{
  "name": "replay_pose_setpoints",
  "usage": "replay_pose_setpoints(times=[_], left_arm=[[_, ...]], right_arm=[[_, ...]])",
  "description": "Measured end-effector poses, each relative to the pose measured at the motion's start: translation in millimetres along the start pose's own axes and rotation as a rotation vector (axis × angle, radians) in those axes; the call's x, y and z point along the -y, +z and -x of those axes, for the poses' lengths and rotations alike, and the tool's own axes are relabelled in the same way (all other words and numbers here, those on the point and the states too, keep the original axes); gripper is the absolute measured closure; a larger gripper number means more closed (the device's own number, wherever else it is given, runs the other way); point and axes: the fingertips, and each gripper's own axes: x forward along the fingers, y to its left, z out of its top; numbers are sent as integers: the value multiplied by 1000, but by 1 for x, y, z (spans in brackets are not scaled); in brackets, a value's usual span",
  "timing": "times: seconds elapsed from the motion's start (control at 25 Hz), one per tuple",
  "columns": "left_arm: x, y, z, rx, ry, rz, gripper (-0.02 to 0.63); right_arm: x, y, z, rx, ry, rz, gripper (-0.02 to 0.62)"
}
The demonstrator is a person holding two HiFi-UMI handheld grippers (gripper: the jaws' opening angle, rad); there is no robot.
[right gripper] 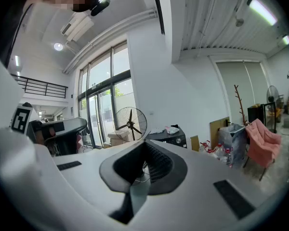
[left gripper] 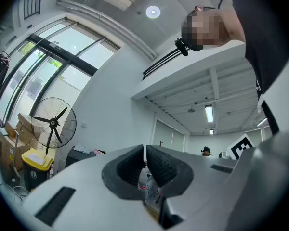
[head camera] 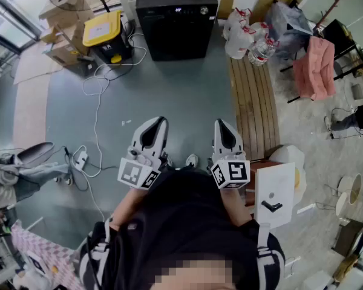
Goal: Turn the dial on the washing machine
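Observation:
The black washing machine (head camera: 175, 20) stands against the far wall, with its small round dial (head camera: 204, 9) at the top right of its front. Both grippers are held close to the person's body, far short of the machine, and point toward it. My left gripper (head camera: 161, 122) is shut with nothing between its jaws, and so is my right gripper (head camera: 220, 124). In the right gripper view the machine (right gripper: 169, 137) and its dial (right gripper: 178, 140) show just beyond the shut jaw tips (right gripper: 144, 146). The left gripper view tilts upward over its shut jaws (left gripper: 144, 150).
A yellow-lidded bin (head camera: 101, 29) and cardboard boxes (head camera: 63, 47) stand left of the machine, with cables (head camera: 97, 89) trailing over the grey floor. A slatted wooden bench (head camera: 251, 101), bags and bottles (head camera: 245, 35) and a pink cloth on a chair (head camera: 316, 65) lie to the right. A standing fan (right gripper: 130, 121) stands by the windows.

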Motion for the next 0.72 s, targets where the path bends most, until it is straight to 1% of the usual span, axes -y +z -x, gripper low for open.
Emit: replay_pose_setpoints(times=[0.2,0.36,0.4,0.48,0.56,0.72], left_arm=[[-1,2,-1,-6,-4,-1,569],[0,1,-4,-8,-3,-2,569],[1,0,-6,-9,-1,-3,569],[3,-3,-9,-13,4,-4,569],[7,-7,-13,-21,8,-3,569],[18,-17,-20,-38,25,-9,569]], right_arm=[[-4,6,0,16,4,-10,572],[4,20,2,91,-16,-5,569],[6,22,0,91,-15,0,549],[12,19,-5,60,-16,14,410],[18,13,-8,28,-16,32,400],[29,2,-7,5,9,40,400]])
